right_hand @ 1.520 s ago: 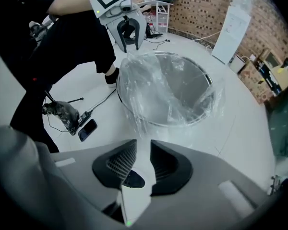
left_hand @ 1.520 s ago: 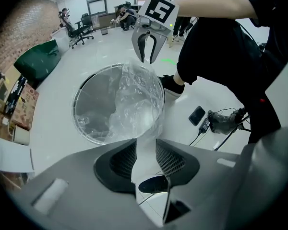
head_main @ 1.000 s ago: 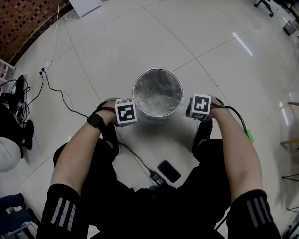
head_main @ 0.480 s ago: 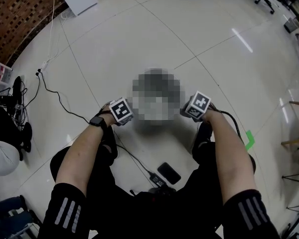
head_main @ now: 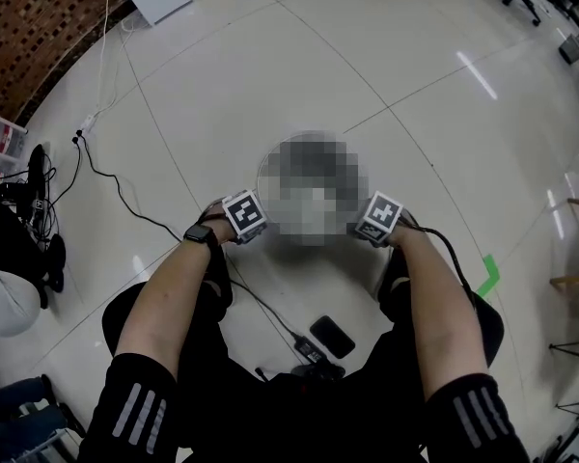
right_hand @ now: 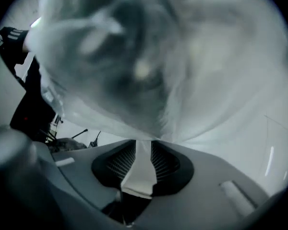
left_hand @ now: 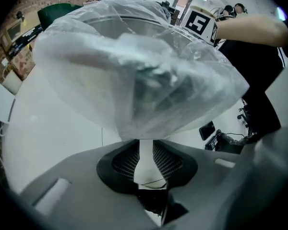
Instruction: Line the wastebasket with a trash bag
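The wastebasket (left_hand: 116, 19) is set on the floor (head_main: 270, 56) between the two claws, and the trash bag (left_hand: 134, 75) is seen draped over its rim, its clear film folded down the outside wall on both sides.

The left claw (left_hand: 146, 147) is held low against the near-left wall, and its jaws have just been opening. They stand a little apart, with a thin strip of the film's edge caught in the gap but no longer pinched. The right claw (right_hand: 143, 147) is found in the same state on the opposite side: parted, with film lying loosely between the pads.

The cuff is judged to be down and release under way. If the film clings to a pad as a claw is drawn away, the cuff could be dragged back up or pulled off the rim. The light basket could also be nudged or tipped.
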`<state>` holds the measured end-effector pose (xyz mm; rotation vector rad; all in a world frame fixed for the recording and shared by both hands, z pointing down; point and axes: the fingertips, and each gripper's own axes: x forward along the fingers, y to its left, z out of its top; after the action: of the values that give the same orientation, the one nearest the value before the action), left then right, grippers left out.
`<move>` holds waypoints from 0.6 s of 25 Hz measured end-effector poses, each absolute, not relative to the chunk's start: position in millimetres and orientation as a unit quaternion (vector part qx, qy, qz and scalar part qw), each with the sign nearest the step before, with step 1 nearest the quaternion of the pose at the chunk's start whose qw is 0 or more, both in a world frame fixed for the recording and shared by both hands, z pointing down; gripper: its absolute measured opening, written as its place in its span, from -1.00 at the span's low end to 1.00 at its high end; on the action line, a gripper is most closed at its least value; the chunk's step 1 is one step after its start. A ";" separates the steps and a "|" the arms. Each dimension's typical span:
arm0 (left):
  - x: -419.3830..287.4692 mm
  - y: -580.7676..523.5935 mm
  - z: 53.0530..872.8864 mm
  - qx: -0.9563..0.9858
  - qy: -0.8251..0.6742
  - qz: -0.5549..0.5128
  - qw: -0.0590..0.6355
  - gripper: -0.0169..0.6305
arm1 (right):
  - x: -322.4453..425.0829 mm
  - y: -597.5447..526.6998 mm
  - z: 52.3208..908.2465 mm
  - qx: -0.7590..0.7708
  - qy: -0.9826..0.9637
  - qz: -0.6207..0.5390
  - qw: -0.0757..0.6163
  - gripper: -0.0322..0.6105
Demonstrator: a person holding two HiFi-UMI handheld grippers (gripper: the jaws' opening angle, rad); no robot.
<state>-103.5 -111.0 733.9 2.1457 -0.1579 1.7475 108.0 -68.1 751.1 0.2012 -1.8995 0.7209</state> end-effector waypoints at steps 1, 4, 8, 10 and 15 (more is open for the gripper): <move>-106.3 -107.1 733.2 0.756 -0.050 0.623 0.192 -0.69 | 113.2 -64.7 748.2 0.070 -0.788 0.293 0.537 -0.55; -113.9 -99.2 725.0 0.748 -0.036 0.628 0.213 -0.64 | 133.4 -52.6 732.9 0.030 -0.774 0.285 0.565 -0.53; -118.2 -108.6 698.2 0.760 -0.028 0.622 0.184 -0.59 | 157.4 -63.1 693.1 0.037 -0.775 0.269 0.570 -0.49; -119.1 -114.7 678.6 0.769 -0.023 0.618 0.163 -0.55 | 161.4 -74.4 670.5 0.054 -0.787 0.256 0.558 -0.46; -124.7 -138.7 641.8 0.791 -0.018 0.600 0.117 -0.45 | 169.9 -101.7 623.4 0.092 -0.806 0.214 0.544 -0.31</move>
<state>-124.7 -138.7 641.8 2.3159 -0.0535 1.7565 169.9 -101.7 623.4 0.2180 -1.9128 0.5084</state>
